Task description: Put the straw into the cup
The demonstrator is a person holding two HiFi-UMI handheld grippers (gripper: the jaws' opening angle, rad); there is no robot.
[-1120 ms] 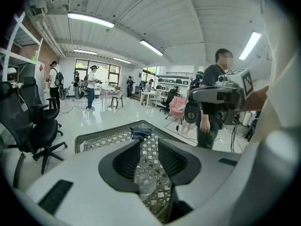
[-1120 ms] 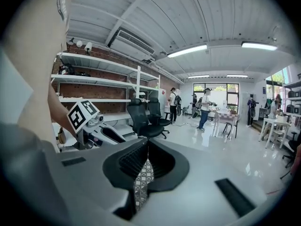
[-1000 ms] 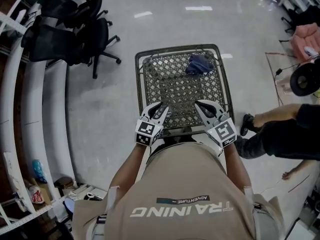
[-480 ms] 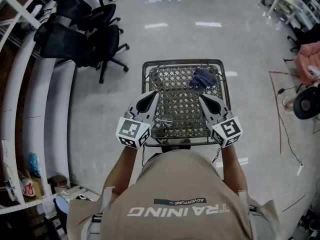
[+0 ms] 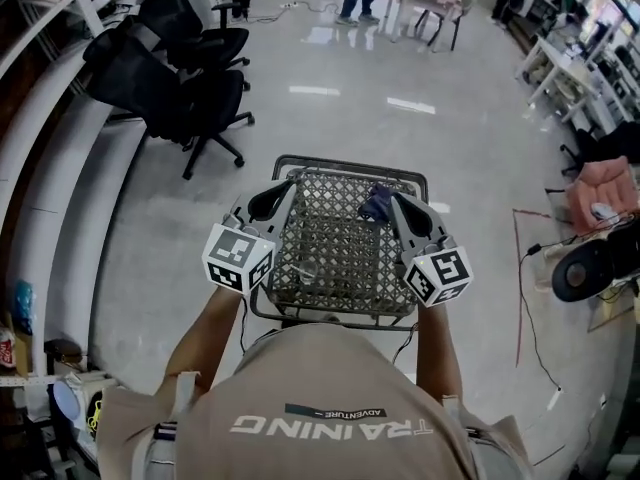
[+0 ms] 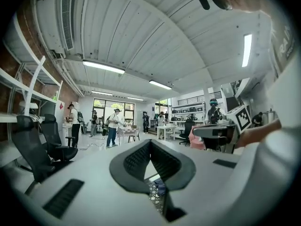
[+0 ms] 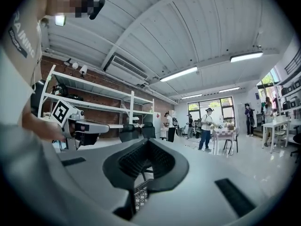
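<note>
Cup indistinct; mesh basket [image 5: 350,160] (blue cloth [image 5: 377,204] inside)

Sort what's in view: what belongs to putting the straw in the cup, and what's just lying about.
Job: left gripper, right gripper, both shut, nothing between the jaws; mesh table; straw and cup not clearly visible.
Lying about: blue cloth on the mesh; black office chairs.

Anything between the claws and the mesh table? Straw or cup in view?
Nothing visible. The left claw and right claw, both shut and empty, hover over the mesh table; a blue cloth lies at its far edge. No straw or cup discernible.
</note>
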